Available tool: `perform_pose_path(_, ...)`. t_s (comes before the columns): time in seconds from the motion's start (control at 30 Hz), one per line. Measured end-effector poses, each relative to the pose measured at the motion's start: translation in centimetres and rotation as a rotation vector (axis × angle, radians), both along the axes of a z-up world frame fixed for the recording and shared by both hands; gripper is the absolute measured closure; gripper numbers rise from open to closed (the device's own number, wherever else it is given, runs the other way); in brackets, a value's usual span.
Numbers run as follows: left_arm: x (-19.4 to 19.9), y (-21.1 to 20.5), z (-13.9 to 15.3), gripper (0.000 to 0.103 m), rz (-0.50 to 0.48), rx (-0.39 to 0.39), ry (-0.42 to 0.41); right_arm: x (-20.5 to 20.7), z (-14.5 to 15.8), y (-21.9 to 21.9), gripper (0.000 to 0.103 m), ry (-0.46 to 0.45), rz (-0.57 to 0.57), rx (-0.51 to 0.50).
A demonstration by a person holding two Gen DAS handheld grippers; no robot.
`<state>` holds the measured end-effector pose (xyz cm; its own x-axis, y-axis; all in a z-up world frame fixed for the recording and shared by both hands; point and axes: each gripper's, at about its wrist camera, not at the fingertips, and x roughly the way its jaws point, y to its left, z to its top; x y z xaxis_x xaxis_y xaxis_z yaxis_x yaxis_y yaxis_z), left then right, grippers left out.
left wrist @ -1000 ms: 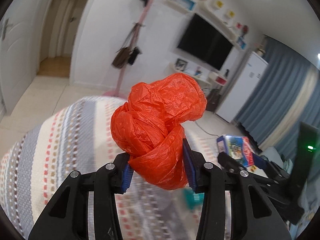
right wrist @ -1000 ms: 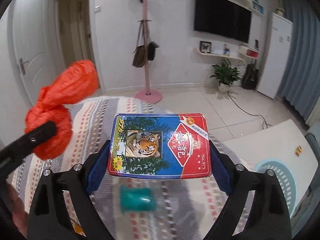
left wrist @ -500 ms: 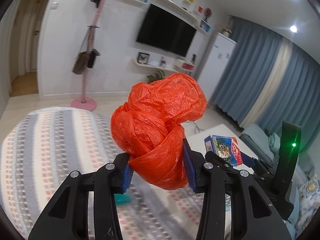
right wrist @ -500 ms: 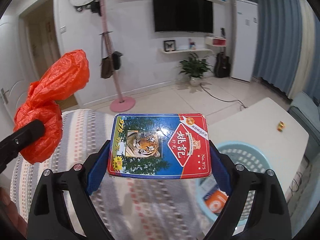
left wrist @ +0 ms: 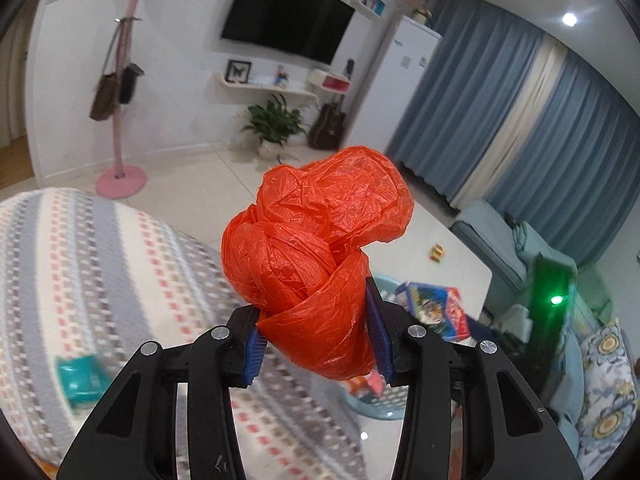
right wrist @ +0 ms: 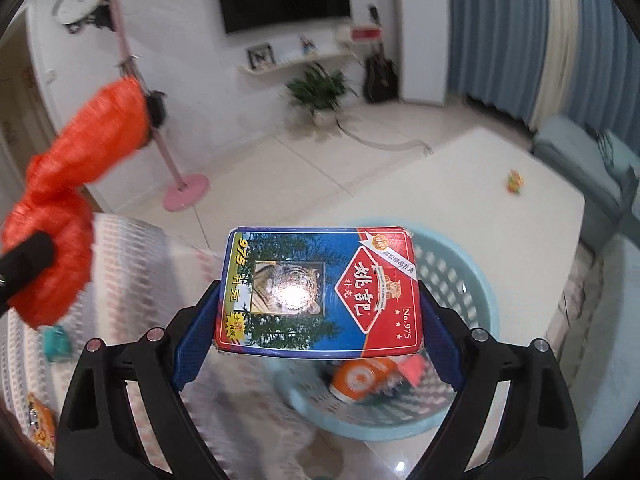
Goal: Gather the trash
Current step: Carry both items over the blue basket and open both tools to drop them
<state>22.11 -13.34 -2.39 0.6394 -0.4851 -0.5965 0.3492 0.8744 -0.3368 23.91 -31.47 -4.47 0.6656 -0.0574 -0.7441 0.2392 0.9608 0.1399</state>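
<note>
Living room with a wall TV and blue curtains. Left hand-held gripper pinches a crumpled orange plastic bag; right hand-held gripper clamps a playing-card box over a light-blue basket by the white surface.

A big black TV hangs on the white wall, with a green plant and a pink coat stand below.

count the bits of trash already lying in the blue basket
2 can be told apart in the light blue basket: an orange and white packet and a red piece beside it. The held card box may hide more.
</note>
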Motion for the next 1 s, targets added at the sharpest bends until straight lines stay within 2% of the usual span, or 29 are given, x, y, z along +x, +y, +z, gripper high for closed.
perform_pose_path(0.1,0.9,-2.2,-1.3,0.061,-0.034,0.01,0.039,0.5,-2.6,-2.1,0.017,0.068,-0.038,0.053)
perform_pose_path(0.23,1.9,-4.5,-3.3,0.061,-0.067,0.031,0.09,0.0,-5.2,-4.0,0.017,0.136,-0.077,0.054)
perform_pose_path(0.37,2.7,-6.0,-5.1,0.061,-0.09,0.029,0.14,0.1,-6.4,-5.7,0.016,0.166,-0.076,0.096)
perform_pose_path(0.83,2.6,-9.0,-6.2,0.06,-0.143,0.057,0.162,-1.1,-7.0,-9.3,0.015,0.15,-0.097,0.154)
perform_pose_path(1.0,2.8,-9.2,-6.1,0.058,-0.154,0.052,0.161,-1.7,-6.0,-9.2,0.015,0.121,-0.086,0.12)
